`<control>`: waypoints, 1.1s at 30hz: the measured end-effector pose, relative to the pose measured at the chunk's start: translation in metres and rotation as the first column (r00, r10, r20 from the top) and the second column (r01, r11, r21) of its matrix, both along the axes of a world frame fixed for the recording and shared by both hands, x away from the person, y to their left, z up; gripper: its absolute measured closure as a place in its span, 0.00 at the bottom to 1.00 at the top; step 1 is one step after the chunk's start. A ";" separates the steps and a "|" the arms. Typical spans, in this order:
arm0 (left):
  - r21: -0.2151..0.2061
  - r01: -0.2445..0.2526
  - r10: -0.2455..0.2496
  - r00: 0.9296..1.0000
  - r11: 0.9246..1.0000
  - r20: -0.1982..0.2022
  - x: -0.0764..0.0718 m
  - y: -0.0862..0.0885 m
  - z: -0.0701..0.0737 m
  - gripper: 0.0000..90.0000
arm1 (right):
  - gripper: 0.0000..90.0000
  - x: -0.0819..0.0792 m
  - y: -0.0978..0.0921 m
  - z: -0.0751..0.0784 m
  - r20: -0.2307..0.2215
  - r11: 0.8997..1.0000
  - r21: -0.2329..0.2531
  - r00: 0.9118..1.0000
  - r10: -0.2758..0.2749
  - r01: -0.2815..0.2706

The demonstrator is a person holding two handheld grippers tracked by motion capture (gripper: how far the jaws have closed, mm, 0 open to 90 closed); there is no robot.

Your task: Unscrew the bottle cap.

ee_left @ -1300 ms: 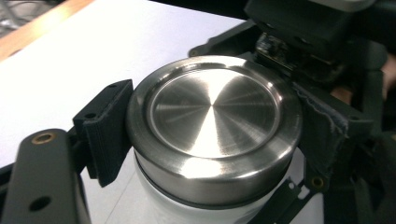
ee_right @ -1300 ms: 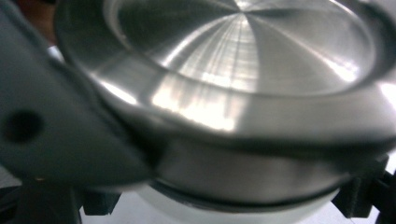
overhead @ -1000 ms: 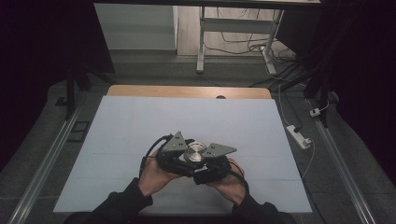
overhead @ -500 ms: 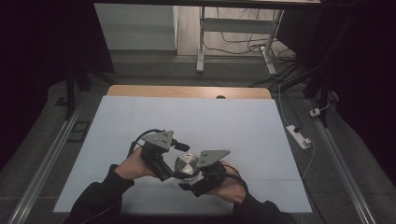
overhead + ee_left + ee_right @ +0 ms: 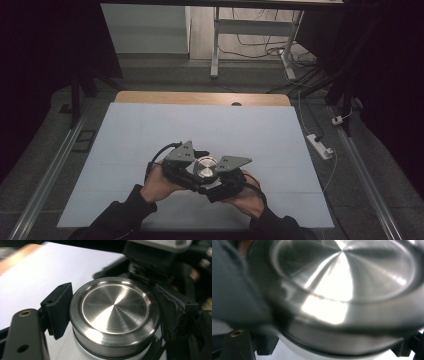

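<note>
My left gripper (image 5: 192, 167) has closed back in beside the right gripper (image 5: 216, 181), lower centre. Left gripper view: jaws clamp the steel lid (image 5: 113, 315), so unscrewing can start. Right gripper view: jaws flank the white body (image 5: 312, 353), grip unclear.

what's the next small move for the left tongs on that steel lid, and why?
Probably twist the steel lid loose. The left tongs have their pads against its rim, and the right tongs seem to brace the white container below, so it looks set for unscrewing.
</note>
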State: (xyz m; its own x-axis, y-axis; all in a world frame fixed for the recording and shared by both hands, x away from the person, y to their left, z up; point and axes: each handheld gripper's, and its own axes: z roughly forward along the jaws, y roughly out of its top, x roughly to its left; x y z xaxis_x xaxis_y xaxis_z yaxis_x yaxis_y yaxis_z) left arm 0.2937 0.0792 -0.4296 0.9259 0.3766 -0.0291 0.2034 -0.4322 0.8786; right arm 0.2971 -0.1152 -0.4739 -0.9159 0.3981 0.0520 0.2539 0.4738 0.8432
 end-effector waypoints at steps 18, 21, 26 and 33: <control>-0.042 -0.061 0.061 0.998 0.997 0.001 -0.004 0.006 0.009 0.23 | 0.17 0.003 -0.003 0.000 0.003 0.999 0.016 0.999 -0.050 0.050; -0.046 -0.052 0.052 0.999 0.998 0.002 -0.004 0.009 0.011 0.23 | 0.17 0.003 -0.004 0.000 0.001 0.998 0.021 0.999 -0.051 0.051; -0.055 -0.030 0.030 1.000 0.998 -0.001 -0.003 0.015 0.015 0.23 | 0.17 0.004 -0.006 0.001 0.001 0.998 0.025 0.999 -0.050 0.050; -0.045 -0.023 0.023 1.000 0.999 -0.002 -0.002 0.022 0.019 0.23 | 0.17 0.005 -0.008 0.001 0.005 0.999 0.021 0.999 -0.043 0.043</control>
